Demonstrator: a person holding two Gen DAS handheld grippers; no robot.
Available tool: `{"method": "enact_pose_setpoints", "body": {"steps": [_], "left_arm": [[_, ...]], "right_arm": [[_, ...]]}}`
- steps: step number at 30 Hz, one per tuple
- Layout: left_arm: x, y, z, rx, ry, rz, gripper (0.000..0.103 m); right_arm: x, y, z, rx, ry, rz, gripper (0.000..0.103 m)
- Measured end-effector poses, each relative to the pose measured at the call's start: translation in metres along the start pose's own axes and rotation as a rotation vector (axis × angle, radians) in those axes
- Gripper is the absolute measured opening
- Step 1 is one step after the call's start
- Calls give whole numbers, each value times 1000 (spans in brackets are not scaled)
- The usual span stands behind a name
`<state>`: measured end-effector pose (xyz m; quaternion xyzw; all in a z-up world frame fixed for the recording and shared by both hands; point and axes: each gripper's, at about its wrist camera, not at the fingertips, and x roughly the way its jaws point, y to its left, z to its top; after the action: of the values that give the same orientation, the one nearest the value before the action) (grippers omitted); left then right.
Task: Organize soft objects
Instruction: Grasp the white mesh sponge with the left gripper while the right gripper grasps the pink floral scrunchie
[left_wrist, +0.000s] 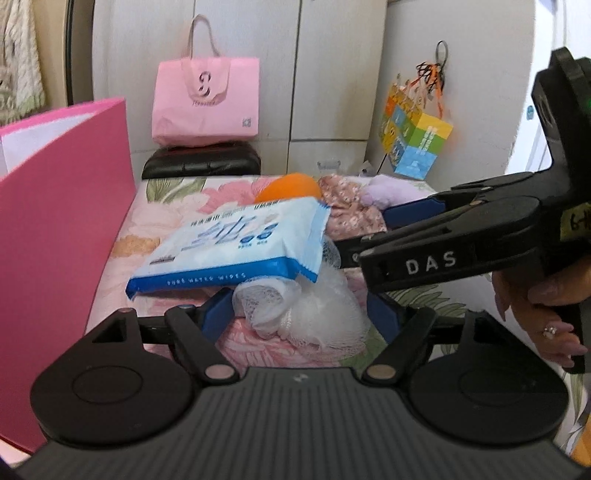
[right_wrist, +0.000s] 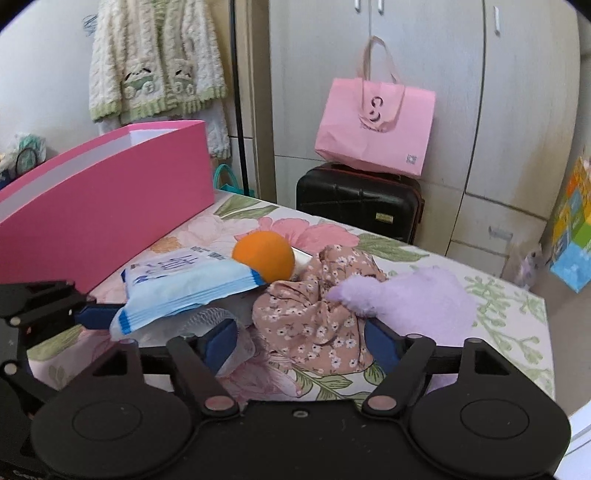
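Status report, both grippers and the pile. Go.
Left gripper open around white mesh puff. Right gripper open around floral cloth. Wipes pack lying on the puff. Pink box beside pile.

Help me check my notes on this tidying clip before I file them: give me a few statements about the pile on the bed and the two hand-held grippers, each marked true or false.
1. The wipes pack lies on top of the white mesh sponge. True.
2. The orange ball sits inside the pink box. False: it lies on the floral bedspread, behind the wipes pack.
3. The left hand-held gripper has its fingers on either side of the mesh sponge. True.
4. The right hand-held gripper is clamped on the purple plush. False: its jaws stand open around the floral cloth.
5. A pink tote bag rests on a black suitcase. True.
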<state>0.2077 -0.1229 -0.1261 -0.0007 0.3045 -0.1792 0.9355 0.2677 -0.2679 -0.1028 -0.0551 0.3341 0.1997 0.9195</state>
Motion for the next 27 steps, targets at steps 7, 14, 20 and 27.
{"method": "enact_pose_setpoints", "body": {"steps": [7,14,20,27], "left_arm": [[1,-3,-3,23,7,11,51],[-2,-1,-2,40,17,4,45],[-8,3,-3,-9,17,-28,44],[-16,0,-6,-9,10,-33,41]], "right_arm": [[18,-10,-6,72,3,37,91],[17,-14,-12,109,-51,34,82],[4,-12,-20,110,-66,60,17],[-19,4,-37,132,-107,35,12]]}}
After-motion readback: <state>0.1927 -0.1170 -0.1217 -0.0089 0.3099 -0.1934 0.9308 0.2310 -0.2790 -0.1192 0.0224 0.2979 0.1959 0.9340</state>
